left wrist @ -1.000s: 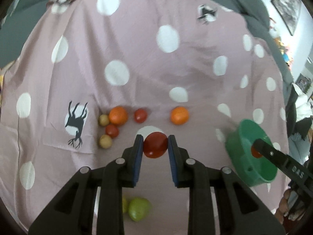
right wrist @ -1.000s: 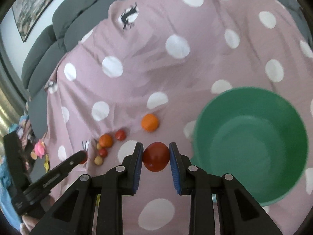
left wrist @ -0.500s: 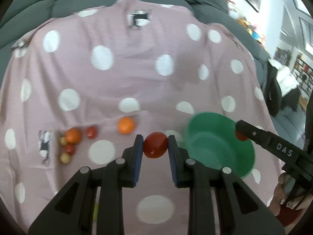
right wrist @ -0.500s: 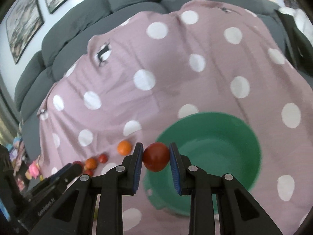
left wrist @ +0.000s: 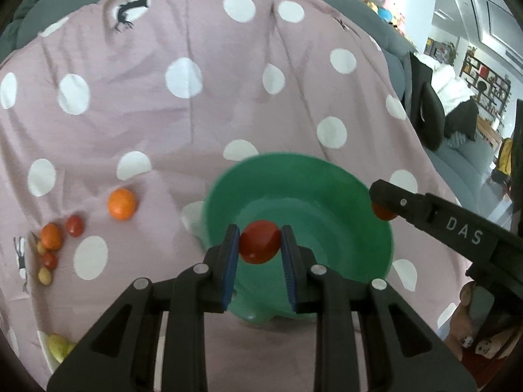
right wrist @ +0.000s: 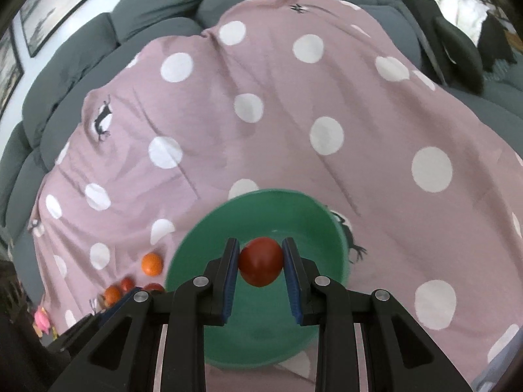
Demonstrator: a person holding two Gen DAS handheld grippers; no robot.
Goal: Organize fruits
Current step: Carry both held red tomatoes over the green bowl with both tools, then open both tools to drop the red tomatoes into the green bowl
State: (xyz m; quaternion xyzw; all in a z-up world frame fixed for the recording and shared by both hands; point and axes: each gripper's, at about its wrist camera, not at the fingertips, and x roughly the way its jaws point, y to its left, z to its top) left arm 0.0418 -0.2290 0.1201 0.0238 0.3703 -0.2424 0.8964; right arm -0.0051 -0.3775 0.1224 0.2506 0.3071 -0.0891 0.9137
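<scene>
Tomatoes: left gripper (left wrist: 259, 243) clamps one tomato (left wrist: 260, 241), right gripper (right wrist: 261, 266) clamps another (right wrist: 261, 265). Both hang over the green bowl (left wrist: 359, 196), right one nearer the middle. Looks ready to drop straight down.

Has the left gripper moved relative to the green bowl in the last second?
Yes. The left gripper, shut on a red tomato, now sits over the green bowl; a second ago the bowl lay far off to its right.
</scene>
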